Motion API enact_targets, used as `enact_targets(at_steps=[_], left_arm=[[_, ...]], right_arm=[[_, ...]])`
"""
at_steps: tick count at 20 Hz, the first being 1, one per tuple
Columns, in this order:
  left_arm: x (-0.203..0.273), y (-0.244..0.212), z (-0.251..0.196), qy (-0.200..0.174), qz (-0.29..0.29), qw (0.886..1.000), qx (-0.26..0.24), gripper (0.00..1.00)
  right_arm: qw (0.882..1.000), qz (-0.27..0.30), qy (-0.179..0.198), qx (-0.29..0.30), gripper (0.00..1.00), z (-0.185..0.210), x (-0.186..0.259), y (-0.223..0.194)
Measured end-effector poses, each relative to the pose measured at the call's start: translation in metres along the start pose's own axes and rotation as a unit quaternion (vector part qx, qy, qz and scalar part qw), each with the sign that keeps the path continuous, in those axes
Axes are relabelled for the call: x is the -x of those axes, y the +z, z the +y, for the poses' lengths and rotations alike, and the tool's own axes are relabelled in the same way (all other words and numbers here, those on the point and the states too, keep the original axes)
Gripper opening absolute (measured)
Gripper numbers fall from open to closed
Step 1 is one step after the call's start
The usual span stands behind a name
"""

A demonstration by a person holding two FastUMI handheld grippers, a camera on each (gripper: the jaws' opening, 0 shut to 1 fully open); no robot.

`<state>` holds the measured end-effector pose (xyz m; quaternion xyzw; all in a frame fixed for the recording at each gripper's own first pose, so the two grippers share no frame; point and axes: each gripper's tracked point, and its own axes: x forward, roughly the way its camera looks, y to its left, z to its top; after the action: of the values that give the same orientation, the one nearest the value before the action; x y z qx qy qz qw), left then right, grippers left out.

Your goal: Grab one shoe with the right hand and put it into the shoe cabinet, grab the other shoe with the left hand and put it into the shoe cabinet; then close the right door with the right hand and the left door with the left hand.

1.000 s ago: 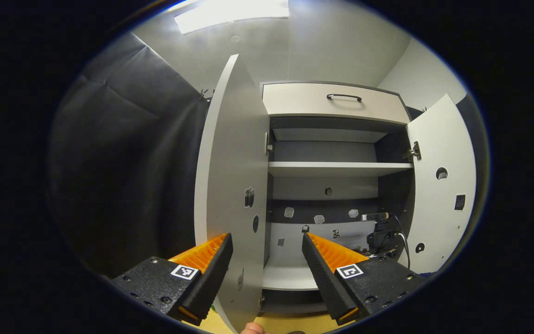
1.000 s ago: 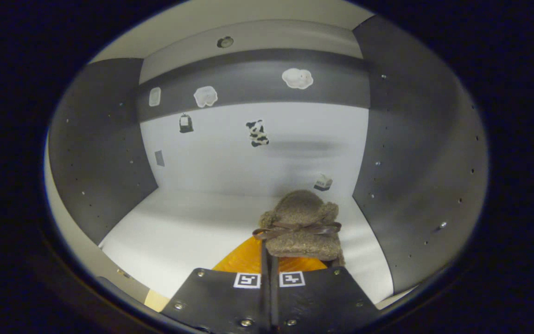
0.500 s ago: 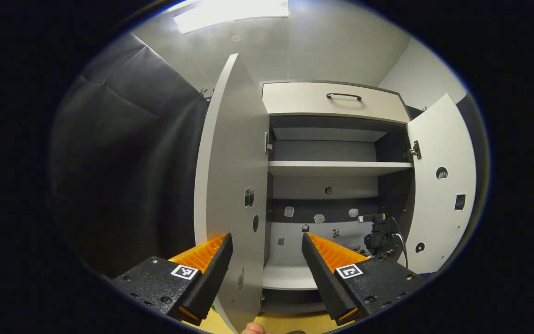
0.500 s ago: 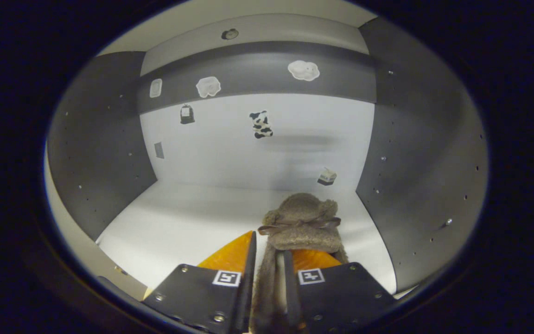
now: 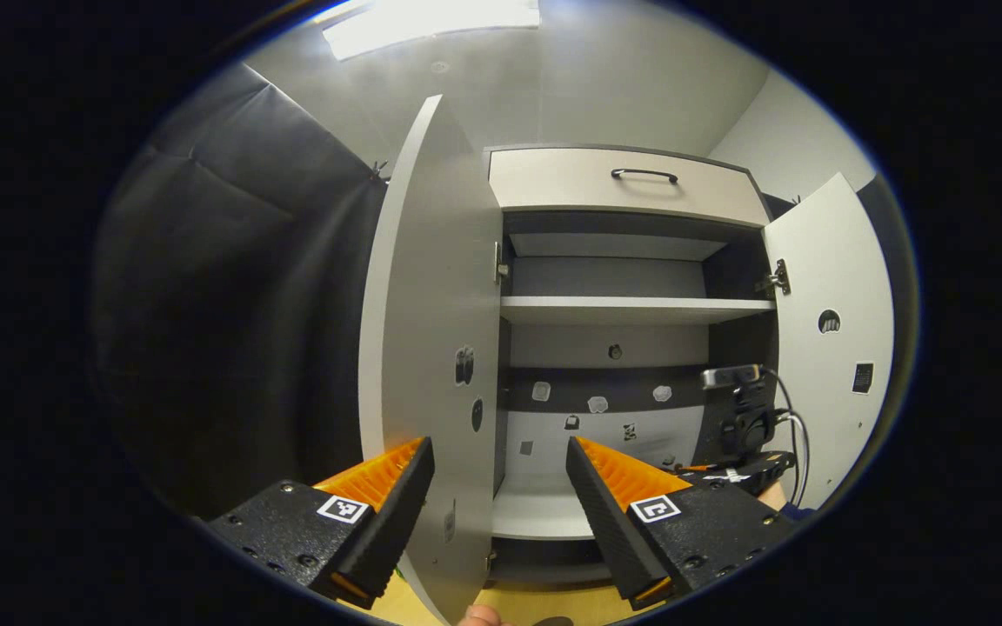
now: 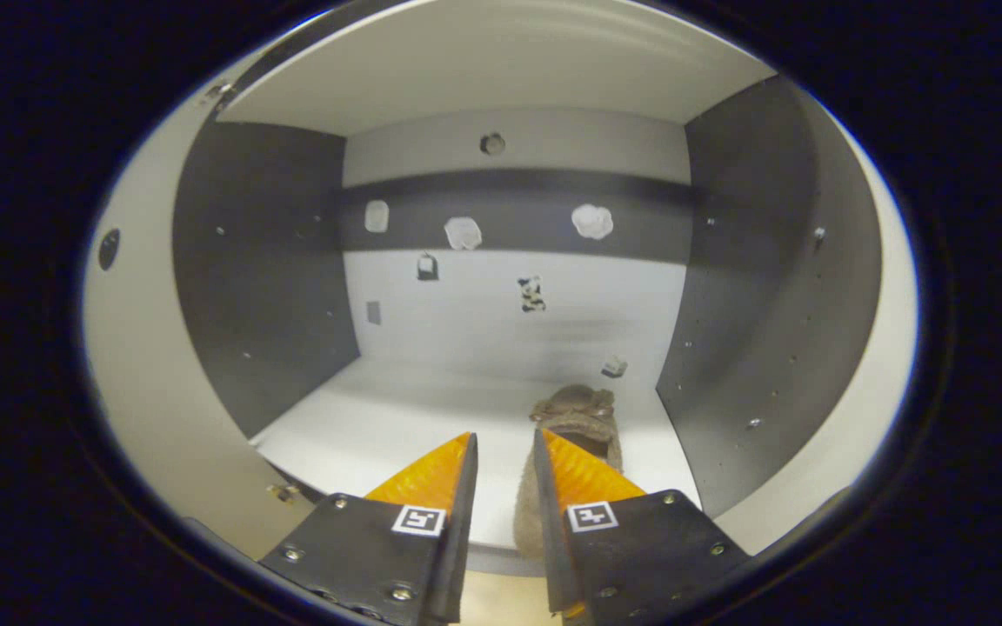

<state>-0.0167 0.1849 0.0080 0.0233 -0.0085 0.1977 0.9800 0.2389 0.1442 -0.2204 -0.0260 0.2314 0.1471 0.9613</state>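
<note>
On the white bottom shelf [image 6: 379, 426] of the shoe cabinet [image 5: 631, 178], near the grey right wall, a brown furry shoe [image 6: 575, 417] is seen lying free. The right hand-held gripper [image 6: 504, 452] is held slightly parted just before it, nothing pinched. Small stickers [image 6: 592, 221] are stuck on the back panel; no writing can be read. The left hand-held gripper [image 5: 499, 461] is spread wide before the left door [image 5: 431, 348]; the right door [image 5: 831, 348] is open. A yellow floor [image 5: 553, 604] is glimpsed below.

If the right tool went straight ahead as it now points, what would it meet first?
Most likely the fuzzy brown shoe lying on the cabinet's lower shelf, just beyond the right tool, whose jaws stand slightly apart; depth is uncertain.
</note>
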Motion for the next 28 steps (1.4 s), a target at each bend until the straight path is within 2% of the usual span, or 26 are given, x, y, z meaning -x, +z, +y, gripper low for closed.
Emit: enact_targets(at_steps=[1, 2, 4, 5, 7, 9, 10, 11, 13, 16, 17, 18, 19, 21, 23, 25, 28], left_arm=[[0.000, -0.003, -0.003, -0.006, 0.007, 1.000, 0.003, 0.92], [0.001, -0.007, -0.007, -0.012, 0.013, 1.000, 0.006, 0.96], [0.001, -0.013, -0.014, -0.021, 0.022, 1.000, 0.008, 0.92], [0.001, -0.016, -0.018, -0.024, 0.024, 0.999, 0.007, 0.95], [0.001, -0.021, -0.028, -0.033, 0.030, 0.999, 0.004, 0.95], [0.001, -0.030, -0.039, -0.044, 0.038, 0.998, 0.003, 0.96], [0.000, -0.038, -0.045, -0.050, 0.046, 0.998, 0.003, 0.96], [-0.001, -0.046, -0.050, -0.053, 0.056, 0.997, 0.003, 0.96], [-0.005, -0.063, -0.058, -0.060, 0.073, 0.996, 0.004, 0.96], [-0.007, -0.101, -0.068, -0.065, 0.108, 0.992, -0.002, 0.96], [-0.007, -0.113, -0.070, -0.067, 0.121, 0.990, -0.004, 0.92], [-0.006, -0.128, -0.072, -0.069, 0.137, 0.988, -0.006, 1.00], [-0.005, -0.143, -0.073, -0.070, 0.151, 0.986, -0.009, 0.96], [-0.003, -0.176, -0.073, -0.075, 0.185, 0.980, -0.018, 0.96], [0.003, -0.216, -0.071, -0.076, 0.219, 0.972, -0.029, 0.96], [0.012, -0.256, -0.068, -0.075, 0.258, 0.962, -0.041, 0.96], [0.033, -0.318, -0.063, -0.078, 0.309, 0.947, -0.045, 0.96]], right_arm=[[1.000, -0.013, 0.003, -0.005, 0.33, 0.002, 0.015, 0.011], [1.000, -0.029, 0.006, -0.007, 0.37, 0.003, 0.030, 0.022], [0.998, -0.059, 0.013, -0.011, 0.37, 0.007, 0.061, 0.044], [0.997, -0.072, 0.016, -0.014, 0.37, 0.008, 0.078, 0.054], [0.995, -0.096, 0.023, -0.022, 0.37, 0.008, 0.109, 0.071], [0.993, -0.115, 0.025, -0.027, 0.32, 0.005, 0.139, 0.086], [0.991, -0.125, 0.026, -0.030, 0.37, 0.003, 0.154, 0.093], [0.990, -0.135, 0.027, -0.032, 0.32, 0.003, 0.171, 0.099], [0.987, -0.154, 0.027, -0.027, 0.41, 0.000, 0.202, 0.109], [0.984, -0.178, 0.022, -0.012, 0.32, -0.006, 0.237, 0.121], [0.983, -0.183, 0.017, -0.010, 0.32, -0.010, 0.249, 0.124], [0.982, -0.187, 0.013, -0.009, 0.36, -0.014, 0.258, 0.128], [0.981, -0.192, 0.010, -0.011, 0.39, -0.017, 0.265, 0.130], [0.979, -0.204, 0.000, -0.016, 0.41, -0.028, 0.280, 0.136], [0.977, -0.214, -0.012, -0.017, 0.39, -0.037, 0.293, 0.143], [0.973, -0.230, -0.021, -0.017, 0.47, -0.043, 0.306, 0.152], [0.968, -0.248, -0.035, -0.023, 0.49, -0.054, 0.325, 0.161]])
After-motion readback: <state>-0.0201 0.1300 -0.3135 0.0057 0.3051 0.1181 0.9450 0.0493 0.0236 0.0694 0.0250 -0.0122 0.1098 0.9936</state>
